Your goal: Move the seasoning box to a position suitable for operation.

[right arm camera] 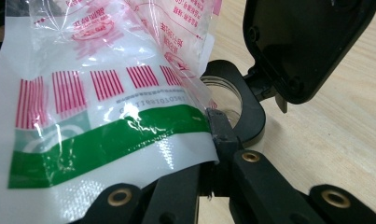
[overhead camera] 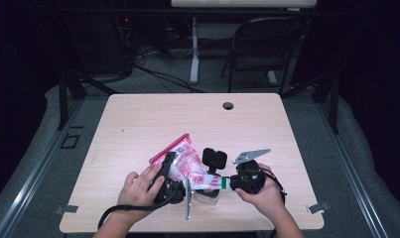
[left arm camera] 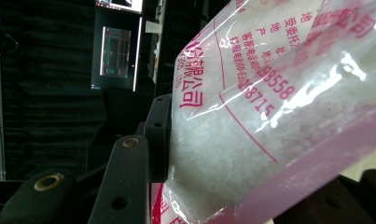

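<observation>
Slanting bag (overhead camera: 185,161) mouth toward jar (overhead camera: 207,194).

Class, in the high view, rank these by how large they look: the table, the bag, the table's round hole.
1. Table
2. Bag
3. Hole, which lies farther from the camera, yet is plainly smallest.

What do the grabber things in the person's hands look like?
Both are black. The left gripper trails a black cable. The right gripper carries a grey three-cornered plate on top. Their jaws are flat black bars with brass-ringed holes. No sleeves show on the forearms.
</observation>
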Demonstrator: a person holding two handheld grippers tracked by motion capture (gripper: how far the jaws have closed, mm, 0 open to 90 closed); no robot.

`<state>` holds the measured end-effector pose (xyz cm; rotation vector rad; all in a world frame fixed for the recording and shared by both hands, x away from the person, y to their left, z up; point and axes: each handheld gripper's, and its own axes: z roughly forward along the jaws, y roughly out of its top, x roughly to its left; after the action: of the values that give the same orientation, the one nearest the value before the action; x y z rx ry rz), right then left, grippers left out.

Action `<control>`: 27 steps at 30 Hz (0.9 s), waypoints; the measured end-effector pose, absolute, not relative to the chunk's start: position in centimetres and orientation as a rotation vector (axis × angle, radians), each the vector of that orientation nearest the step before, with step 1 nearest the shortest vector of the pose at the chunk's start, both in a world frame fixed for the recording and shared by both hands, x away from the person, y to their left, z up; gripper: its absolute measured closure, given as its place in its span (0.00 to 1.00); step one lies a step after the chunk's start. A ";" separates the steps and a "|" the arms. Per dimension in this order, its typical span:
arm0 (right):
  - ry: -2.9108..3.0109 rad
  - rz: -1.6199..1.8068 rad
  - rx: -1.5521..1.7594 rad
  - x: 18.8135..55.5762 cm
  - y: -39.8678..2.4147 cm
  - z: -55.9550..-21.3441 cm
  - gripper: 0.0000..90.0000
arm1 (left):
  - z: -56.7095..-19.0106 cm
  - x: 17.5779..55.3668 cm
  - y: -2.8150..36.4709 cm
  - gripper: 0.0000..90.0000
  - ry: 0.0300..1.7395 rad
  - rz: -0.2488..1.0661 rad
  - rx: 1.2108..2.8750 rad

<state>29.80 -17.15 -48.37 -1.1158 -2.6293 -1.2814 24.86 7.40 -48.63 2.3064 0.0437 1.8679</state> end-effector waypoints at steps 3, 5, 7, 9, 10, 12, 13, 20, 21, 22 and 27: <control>-2.626 -1.279 -1.115 29.8 -17.1 -48.5 1.00 | -48.7 24.8 7.4 0.70 0.041 1.869 2.306; -2.626 -1.277 -1.114 29.9 -17.1 -48.5 1.00 | -48.6 24.8 7.4 0.70 0.039 1.870 2.306; -2.626 -1.277 -1.113 29.9 -17.1 -48.5 1.00 | -48.6 24.8 7.4 0.70 0.038 1.871 2.305; -2.626 -1.273 -1.109 29.9 -17.1 -48.5 1.00 | -48.6 24.8 7.4 0.70 0.037 1.871 2.306; -2.624 -1.273 -1.109 29.9 -17.1 -48.6 1.00 | -48.6 24.8 7.4 0.70 0.036 1.872 2.307; -2.626 -1.271 -1.108 29.9 -17.1 -48.6 1.00 | -48.6 24.8 7.4 0.70 0.037 1.873 2.306; -2.627 -1.271 -1.111 29.9 -17.1 -48.6 1.00 | -48.6 24.8 7.4 0.70 0.036 1.872 2.307; -2.628 -1.262 -1.105 29.9 -17.0 -48.7 1.00 | -48.6 24.8 7.4 0.70 0.037 1.871 2.304; -2.628 -1.261 -1.106 29.9 -17.0 -48.7 1.00 | -48.6 24.7 7.4 0.70 0.035 1.874 2.302; -2.629 -1.258 -1.101 29.9 -17.0 -48.7 1.00 | -48.6 24.7 7.4 0.70 0.035 1.877 2.302; -2.621 -1.258 -1.099 29.9 -17.0 -48.8 1.00 | -48.5 24.7 7.4 0.70 0.037 1.871 2.305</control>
<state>29.95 -16.96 -48.81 -1.0986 -2.6214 -1.2579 24.66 7.37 -48.51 2.3049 0.0368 1.8711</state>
